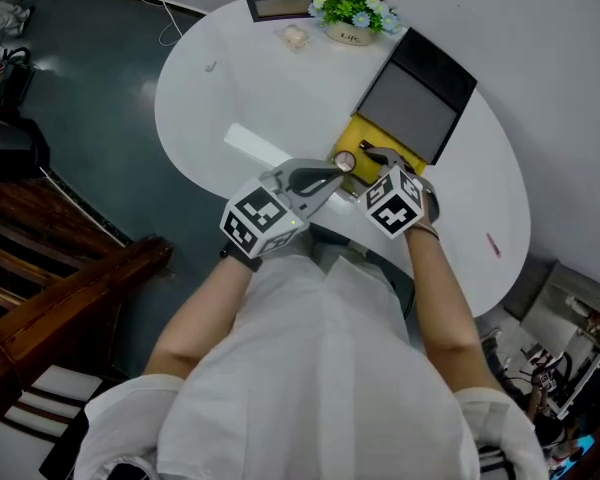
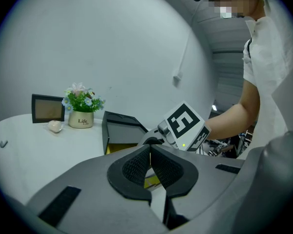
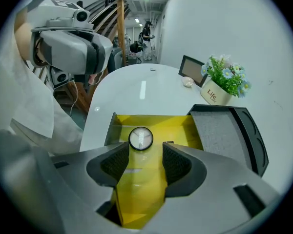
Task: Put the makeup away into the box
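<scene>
The right gripper view shows the right tongs (image 3: 144,152) spread over the open yellow box (image 3: 178,126), with a round makeup jar (image 3: 140,138) lying inside it near their tips. The left gripper view shows the left tongs (image 2: 150,152) pressed together on nothing. Only the head view shows a small red item (image 1: 494,245) near the counter (image 1: 230,78) edge.

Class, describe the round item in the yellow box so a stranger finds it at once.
On the white oval table, an open yellow box sits before its raised black lid. Inside lies the round item: a dark-rimmed, pale-faced disc, unlike the plain yellow around it.
</scene>
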A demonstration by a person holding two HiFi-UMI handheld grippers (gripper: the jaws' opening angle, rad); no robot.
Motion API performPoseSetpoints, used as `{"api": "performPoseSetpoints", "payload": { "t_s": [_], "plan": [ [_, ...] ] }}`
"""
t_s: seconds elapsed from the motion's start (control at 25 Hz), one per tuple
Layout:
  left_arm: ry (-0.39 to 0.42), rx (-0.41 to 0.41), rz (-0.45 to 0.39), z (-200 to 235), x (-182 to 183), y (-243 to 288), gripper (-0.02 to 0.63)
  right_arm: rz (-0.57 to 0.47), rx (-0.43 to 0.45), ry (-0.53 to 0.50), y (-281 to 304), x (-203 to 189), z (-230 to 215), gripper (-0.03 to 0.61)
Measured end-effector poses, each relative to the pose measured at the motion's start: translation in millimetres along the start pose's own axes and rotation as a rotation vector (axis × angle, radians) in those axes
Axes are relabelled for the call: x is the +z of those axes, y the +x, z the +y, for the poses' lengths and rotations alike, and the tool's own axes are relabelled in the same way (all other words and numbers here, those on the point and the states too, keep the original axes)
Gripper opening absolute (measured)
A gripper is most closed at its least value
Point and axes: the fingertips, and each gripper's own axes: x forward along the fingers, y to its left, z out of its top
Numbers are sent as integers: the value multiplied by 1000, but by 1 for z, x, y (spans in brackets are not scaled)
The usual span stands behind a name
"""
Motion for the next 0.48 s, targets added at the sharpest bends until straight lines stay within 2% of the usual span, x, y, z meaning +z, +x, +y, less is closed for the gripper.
{"api": "performPoseSetpoints", "payload": {
  "t_s": [0.48],
  "plan": [
    [42, -102, 29, -60, 13, 62, 20, -35, -81, 107, -59, -69, -13, 178]
  ]
}}
